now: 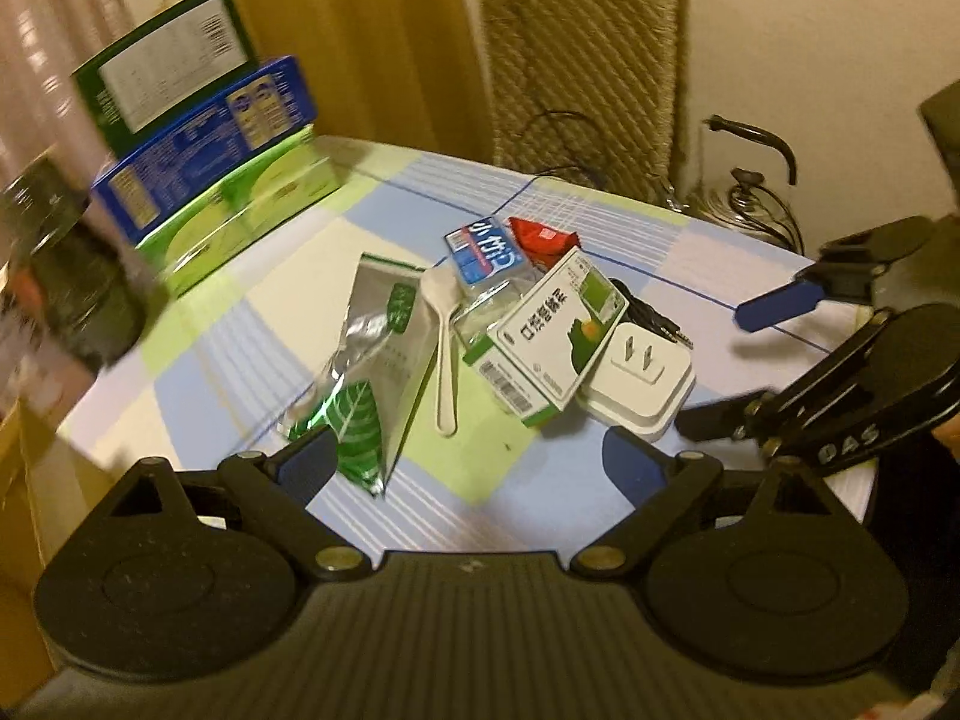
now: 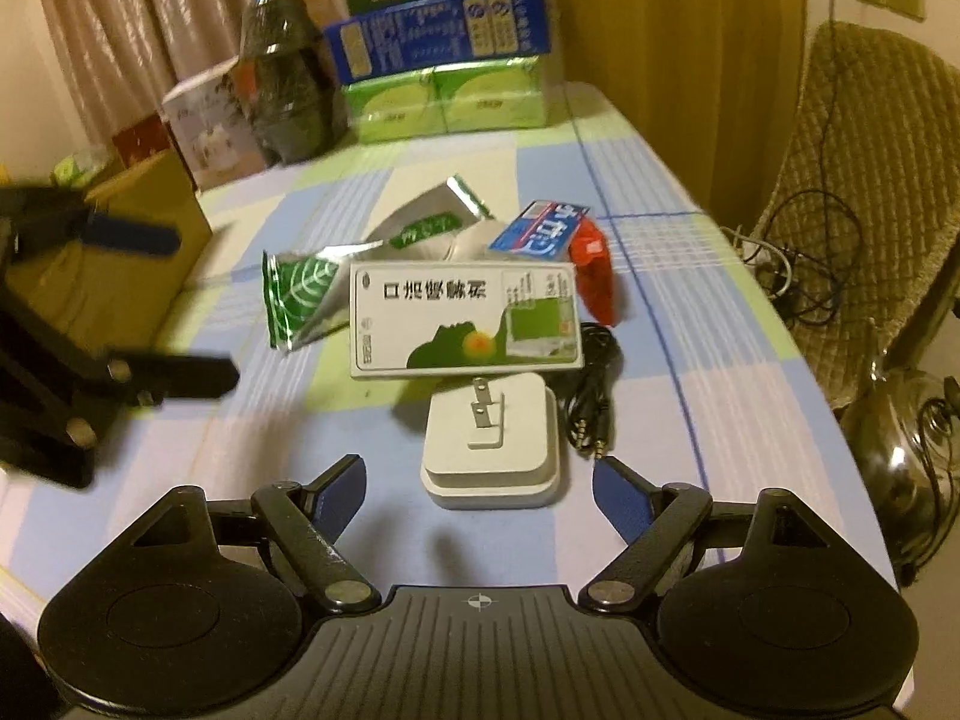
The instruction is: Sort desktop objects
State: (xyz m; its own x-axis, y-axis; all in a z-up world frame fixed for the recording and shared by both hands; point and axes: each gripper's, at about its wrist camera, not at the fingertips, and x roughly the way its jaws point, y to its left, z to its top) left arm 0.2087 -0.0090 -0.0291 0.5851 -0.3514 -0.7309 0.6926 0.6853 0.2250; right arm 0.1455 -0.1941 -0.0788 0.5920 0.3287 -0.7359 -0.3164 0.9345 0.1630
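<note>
Right wrist view: nearest the lens the right gripper (image 2: 478, 489) is seen with its jaws spread wide and nothing held between them, poised just short of the white plug adapter (image 2: 492, 450), whose two prongs stand upward. Just right of the adapter a black audio cable (image 2: 591, 396) is coiled, its jack tips pointing toward the camera. Behind the adapter the white and green medicine box (image 2: 465, 318) is laid flat, its near edge overhanging the adapter's far side. To its left the silver and green foil pouch (image 2: 312, 294) is found, and behind the box a blue tissue pack (image 2: 540, 234) and a red packet (image 2: 594, 276) are placed close together. All are spread on the checked tablecloth (image 2: 720, 420). At the table's far end the stacked cartons (image 2: 444, 48) and a dark jar (image 2: 288, 90) are set.

In the left wrist view the left gripper (image 1: 471, 468) is likewise held wide apart and empty, hovering at the table's near edge, its left fingertip over the pouch's lower corner. A white plastic spoon (image 1: 444, 354) is laid between pouch and medicine box. A chair (image 1: 582, 72) draped with a quilted cover is seen beyond the table.
</note>
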